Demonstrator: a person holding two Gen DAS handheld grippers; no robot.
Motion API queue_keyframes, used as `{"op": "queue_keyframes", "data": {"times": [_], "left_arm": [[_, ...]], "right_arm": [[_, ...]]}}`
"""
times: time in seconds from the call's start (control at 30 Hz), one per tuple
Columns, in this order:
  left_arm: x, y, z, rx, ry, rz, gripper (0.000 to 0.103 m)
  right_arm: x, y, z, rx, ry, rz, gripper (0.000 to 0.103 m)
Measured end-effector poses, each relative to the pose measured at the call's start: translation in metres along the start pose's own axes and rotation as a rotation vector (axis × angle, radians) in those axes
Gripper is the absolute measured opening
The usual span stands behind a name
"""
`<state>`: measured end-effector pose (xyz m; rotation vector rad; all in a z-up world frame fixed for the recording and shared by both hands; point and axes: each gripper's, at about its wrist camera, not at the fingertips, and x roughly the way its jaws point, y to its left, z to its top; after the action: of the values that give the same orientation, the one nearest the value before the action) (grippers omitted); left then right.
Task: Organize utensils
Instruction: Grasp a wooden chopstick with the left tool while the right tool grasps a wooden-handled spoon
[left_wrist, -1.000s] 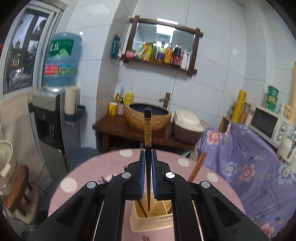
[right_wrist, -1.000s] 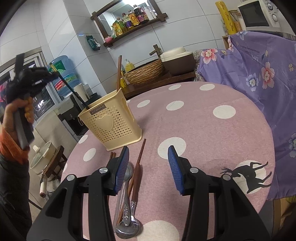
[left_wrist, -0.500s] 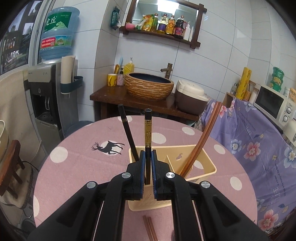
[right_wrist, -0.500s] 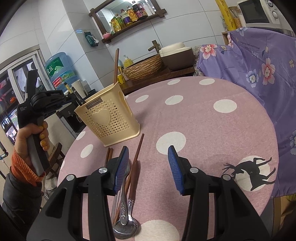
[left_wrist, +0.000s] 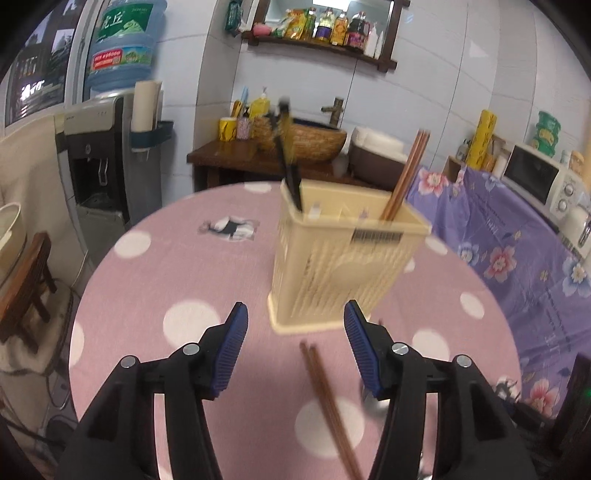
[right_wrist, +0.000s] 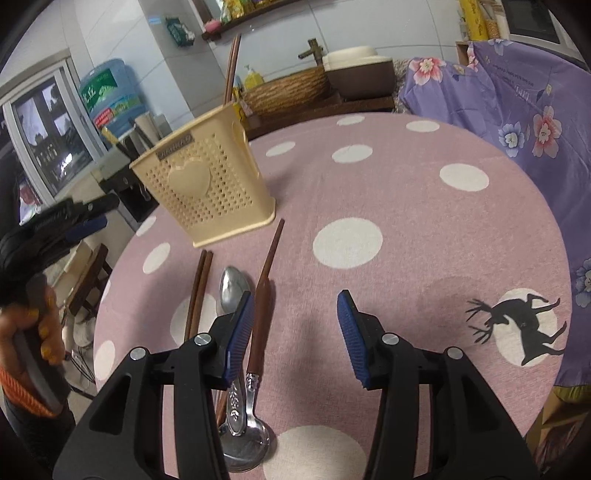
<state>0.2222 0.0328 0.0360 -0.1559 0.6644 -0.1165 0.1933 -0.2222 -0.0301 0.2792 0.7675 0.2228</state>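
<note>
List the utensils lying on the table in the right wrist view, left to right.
Chopstick pair → all-metal spoon → wooden-handled spoon. All lie loose in front of the basket, apart from it.

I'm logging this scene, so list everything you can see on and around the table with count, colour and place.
utensil holder: one, cream, perforated, on the table's left half
black chopsticks: blurred, seemingly two, in the holder's left compartment
brown chopsticks in holder: two, leaning in its right compartment
loose brown chopsticks: two, flat on the table before the holder
metal spoon: one, silver, beside them
wooden-handled spoon: one, brown handle, metal bowl
table: one, pink with white dots
microwave: one, white, right
water dispenser: one, blue bottle, left
left gripper: open, empty
right gripper: open, empty
</note>
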Motion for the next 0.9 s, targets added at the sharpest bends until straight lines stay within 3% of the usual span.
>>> {"op": "queue_keyframes", "data": {"times": [0.17,0.33,0.57,0.9], "left_arm": [[0.012,-0.004,-0.046,-0.003,0.131,-0.010,0.051],[0.028,-0.021,-0.074,0.061,0.223,-0.017,0.040],[0.037,-0.033,-0.087,0.093,0.260,-0.014,0.031],[0.042,-0.035,-0.091,0.086,0.266,0.008,0.030]], "right_arm": [[0.016,0.016,-0.011,-0.045,0.057,-0.001,0.047],[0.028,0.028,-0.022,-0.102,0.105,-0.022,0.047],[0.037,0.034,-0.030,-0.150,0.142,-0.057,0.046],[0.043,0.045,-0.032,-0.208,0.154,-0.127,0.037]]}}
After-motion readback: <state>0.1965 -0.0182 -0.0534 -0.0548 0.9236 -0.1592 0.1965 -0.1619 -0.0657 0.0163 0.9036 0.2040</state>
